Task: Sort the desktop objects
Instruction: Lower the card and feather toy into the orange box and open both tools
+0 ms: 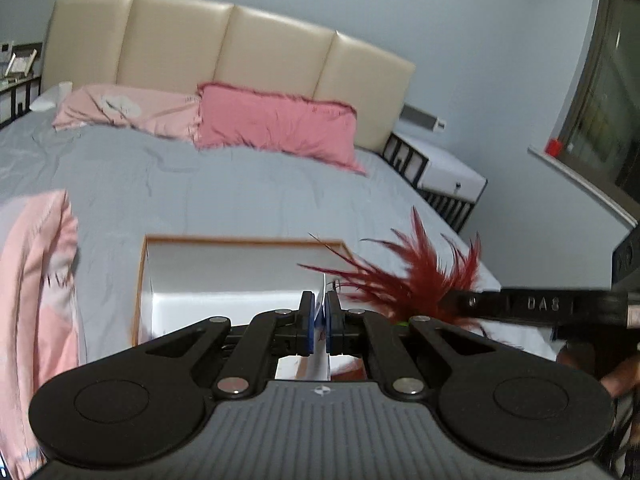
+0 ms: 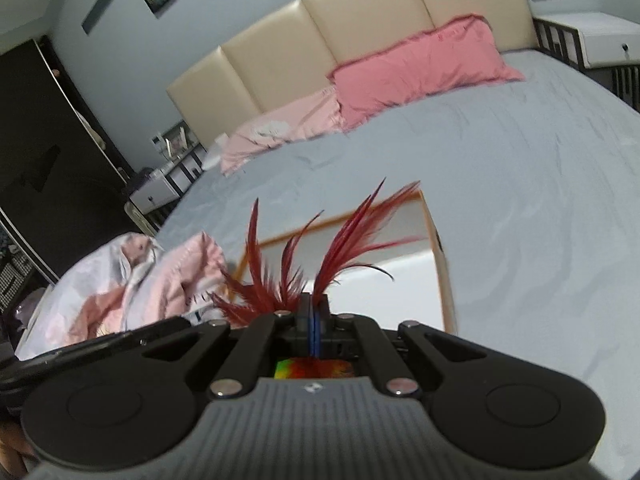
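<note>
We cannot tell what the thin white item (image 1: 322,300) between the left gripper's pads is. The red feathers' (image 2: 280,280) base hides behind the right gripper (image 2: 313,312).

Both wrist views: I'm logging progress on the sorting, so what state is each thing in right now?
Left gripper: shut on a thin white card or packet.
Right gripper: shut on the red feather toy, feathers fanning up past the fingers.
White box: open, resting on the bed.
Pink blanket: crumpled at the bed's edge.
</note>
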Available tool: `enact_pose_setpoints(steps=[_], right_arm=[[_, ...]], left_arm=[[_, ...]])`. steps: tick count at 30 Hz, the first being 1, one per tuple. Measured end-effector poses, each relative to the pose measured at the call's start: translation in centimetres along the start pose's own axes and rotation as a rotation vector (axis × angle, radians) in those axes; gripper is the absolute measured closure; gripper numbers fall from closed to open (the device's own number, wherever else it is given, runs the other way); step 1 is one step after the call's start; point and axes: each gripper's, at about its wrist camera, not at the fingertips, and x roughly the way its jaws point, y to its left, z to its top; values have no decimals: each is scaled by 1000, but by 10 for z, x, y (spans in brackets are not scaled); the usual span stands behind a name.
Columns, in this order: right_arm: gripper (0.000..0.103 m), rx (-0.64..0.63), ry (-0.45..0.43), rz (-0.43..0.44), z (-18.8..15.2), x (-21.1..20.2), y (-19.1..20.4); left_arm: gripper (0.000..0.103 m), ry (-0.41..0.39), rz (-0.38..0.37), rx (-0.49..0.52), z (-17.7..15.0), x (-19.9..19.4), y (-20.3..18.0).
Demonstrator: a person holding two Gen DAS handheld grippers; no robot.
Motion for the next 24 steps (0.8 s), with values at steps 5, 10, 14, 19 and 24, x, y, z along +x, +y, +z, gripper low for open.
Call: enact_pose_setpoints(steps=[5, 10, 14, 19, 24], right_arm=[[103, -10, -39, 5, 15, 9, 7], [103, 12, -45, -30, 19, 32, 0], [103, 55, -6, -52, 14, 56, -16], [103, 93, 54, -68, 3, 82, -35], [103, 119, 98, -59, -6, 102, -45]], left_arm=[[99, -38, 4, -29, 21, 19, 5], [99, -27, 39, -17, 23, 50, 12], [99, 25, 54, -18, 11, 72, 25], [99, 91, 72, -49, -5, 91, 44], [99, 93, 76, -32, -10, 95, 46]])
